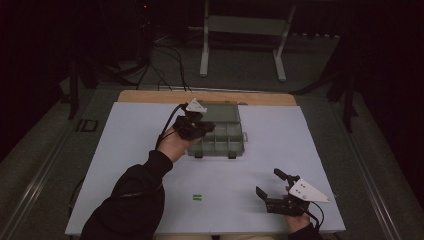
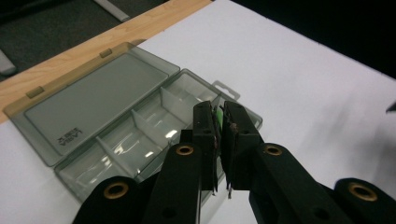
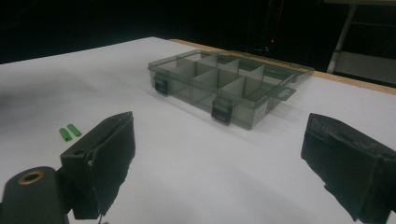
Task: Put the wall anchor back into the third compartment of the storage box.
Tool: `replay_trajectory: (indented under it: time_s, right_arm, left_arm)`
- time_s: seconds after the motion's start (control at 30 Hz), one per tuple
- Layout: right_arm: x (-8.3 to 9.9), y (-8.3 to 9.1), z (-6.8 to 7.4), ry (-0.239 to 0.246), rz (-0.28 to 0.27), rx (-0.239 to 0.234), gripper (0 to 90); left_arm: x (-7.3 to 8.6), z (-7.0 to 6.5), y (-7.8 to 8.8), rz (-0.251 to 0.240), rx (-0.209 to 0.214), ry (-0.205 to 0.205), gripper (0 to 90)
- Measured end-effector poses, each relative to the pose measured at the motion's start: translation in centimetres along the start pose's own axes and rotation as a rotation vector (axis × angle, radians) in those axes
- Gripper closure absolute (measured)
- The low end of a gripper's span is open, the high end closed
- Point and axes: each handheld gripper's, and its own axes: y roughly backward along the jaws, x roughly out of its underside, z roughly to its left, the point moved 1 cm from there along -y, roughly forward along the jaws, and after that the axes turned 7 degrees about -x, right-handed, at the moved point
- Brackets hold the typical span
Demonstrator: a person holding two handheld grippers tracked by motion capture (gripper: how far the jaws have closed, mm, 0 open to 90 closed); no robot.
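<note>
The left gripper hangs over the near-left part of a smoky transparent plastic compartment box, which lies open on the white table sheet a little past the table's middle, toward twelve o'clock. In the left gripper view its jaws are drawn almost together, and pinched between the pads is a small bright green piece, just a sliver of it showing at the tips. Below those tips sit the box's dividers and bare compartments; its flat lid lies folded back toward the wooden table edge at about ten o'clock in that view.

The right gripper rests low at roughly five o'clock on the sheet, well apart from the box. Its jaws stand wide, with nothing between them; in the right gripper view the open box with its two dark latches sits beyond the gap.

Two more small green pieces lie side by side on the sheet at about six o'clock, near the person's dark sleeve, between the two hands and clear of both.
</note>
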Motion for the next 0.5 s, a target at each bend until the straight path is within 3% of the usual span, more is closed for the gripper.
replay_trajectory:
  time_s: [0.5]
  right_arm:
    - [0.1,-0.1,0.0,0.001,0.003,-0.006,9.9]
  left_arm:
    - [-1.6,0.4,-4.2,-0.003,-0.026,0.081,83.2]
